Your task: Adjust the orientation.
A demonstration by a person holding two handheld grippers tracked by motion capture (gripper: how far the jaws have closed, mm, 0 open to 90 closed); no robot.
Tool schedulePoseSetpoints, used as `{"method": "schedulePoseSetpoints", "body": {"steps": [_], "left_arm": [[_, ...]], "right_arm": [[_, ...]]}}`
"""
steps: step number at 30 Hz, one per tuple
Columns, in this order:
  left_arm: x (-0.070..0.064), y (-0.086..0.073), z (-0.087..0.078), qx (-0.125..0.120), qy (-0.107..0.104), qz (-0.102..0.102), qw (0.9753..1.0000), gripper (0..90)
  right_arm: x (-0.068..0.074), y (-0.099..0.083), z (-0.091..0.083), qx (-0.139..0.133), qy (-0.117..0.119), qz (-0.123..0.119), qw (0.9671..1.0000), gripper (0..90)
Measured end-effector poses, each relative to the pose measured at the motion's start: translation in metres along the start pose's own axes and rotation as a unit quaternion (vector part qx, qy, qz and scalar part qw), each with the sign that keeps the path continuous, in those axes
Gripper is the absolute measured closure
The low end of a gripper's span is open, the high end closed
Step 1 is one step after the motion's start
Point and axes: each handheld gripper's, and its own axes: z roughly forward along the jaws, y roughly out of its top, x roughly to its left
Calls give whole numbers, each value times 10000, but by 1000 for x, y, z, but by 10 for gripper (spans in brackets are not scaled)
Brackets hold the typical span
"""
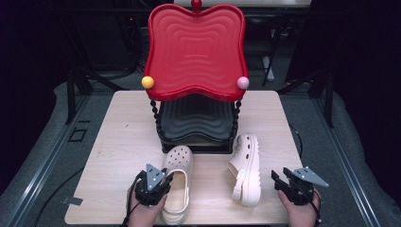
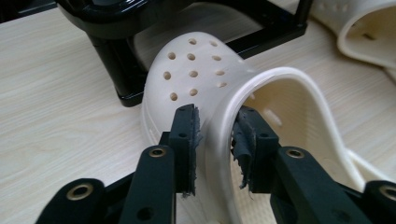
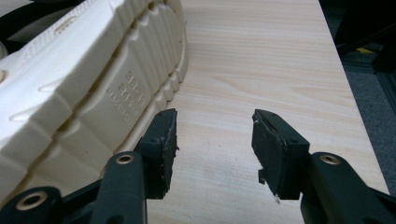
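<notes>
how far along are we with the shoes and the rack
Nothing is shelved yet: the red top tier holds no shoe. In hand: the left gripper straddles the upright clog's rim. Left: the tipped clog beside the open right gripper.

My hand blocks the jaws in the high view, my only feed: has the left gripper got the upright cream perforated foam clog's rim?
Observer: Yes, the left gripper straddles the rim of the upright cream perforated foam clog, one pad outside, one inside, both seemingly pressing it.
Operator: And the right gripper?
Observer: The right gripper is open over the light wooden table, holding nothing; the ridged sole of the tipped cream foam clog lies beside one jaw.
</notes>
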Motion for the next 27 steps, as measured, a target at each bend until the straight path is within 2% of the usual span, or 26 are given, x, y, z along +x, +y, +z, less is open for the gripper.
{"method": "schedulePoseSetpoints", "body": {"steps": [3,5,6,9,10,11,12,13,15,16,17,18,20,21,22,24,25,26,27], "left_arm": [[4,2,-11,-202,-67,-53,9998,653],[6,2,-15,-235,-86,-55,9997,645],[11,2,-22,-295,-107,-138,9994,628],[18,0,-30,-356,-83,-182,9992,616],[22,-2,-34,-367,-89,-222,9990,607],[25,-4,-37,-392,-72,-260,9989,607],[30,-7,-39,-399,-53,-276,9988,606],[38,-14,-43,-392,-51,-366,9985,598],[48,-22,-45,-339,-34,-456,9984,594],[52,-25,-45,-311,-30,-495,9983,587],[52,-25,-45,-311,-30,-495,9983,579],[60,-31,-46,-295,28,-576,9979,576],[70,-36,-47,-312,27,-780,9965,568],[70,-36,-47,-312,27,-780,9965,560],[73,-36,-47,-297,-7,-883,9956,560],[78,-38,-46,-333,-40,-1020,9942,558],[81,-39,-46,-333,-55,-1089,9935,555],[82,-40,-46,-351,-52,-1127,9930,555],[84,-41,-46,-361,-47,-1144,9928,552]], "right_arm": [[4,2,-1,-67,4,-117,9999,502],[6,4,-3,-90,3,-159,9998,502],[11,7,-6,-196,7,-258,9995,506],[16,11,-12,-315,31,-375,9988,529],[23,16,-19,-437,98,-474,9979,638],[23,16,-19,-437,98,-474,9979,638],[28,20,-23,-474,149,-505,9975,712],[37,27,-31,-651,287,-663,9953,782],[47,32,-34,-752,477,-745,9932,795],[52,33,-33,-758,577,-803,9922,796],[52,33,-33,-758,577,-803,9922,796],[62,32,-29,-651,744,-946,9906,796],[67,30,-23,-573,825,-1058,9893,813],[67,30,-23,-573,825,-1058,9893,813],[70,29,-18,-428,880,-1153,9885,856],[72,27,-13,-215,789,-1316,9879,885],[72,26,-12,-233,799,-1369,9871,898],[71,27,-13,-128,810,-1373,9871,898],[71,27,-13,-167,798,-1334,9877,899]]}}
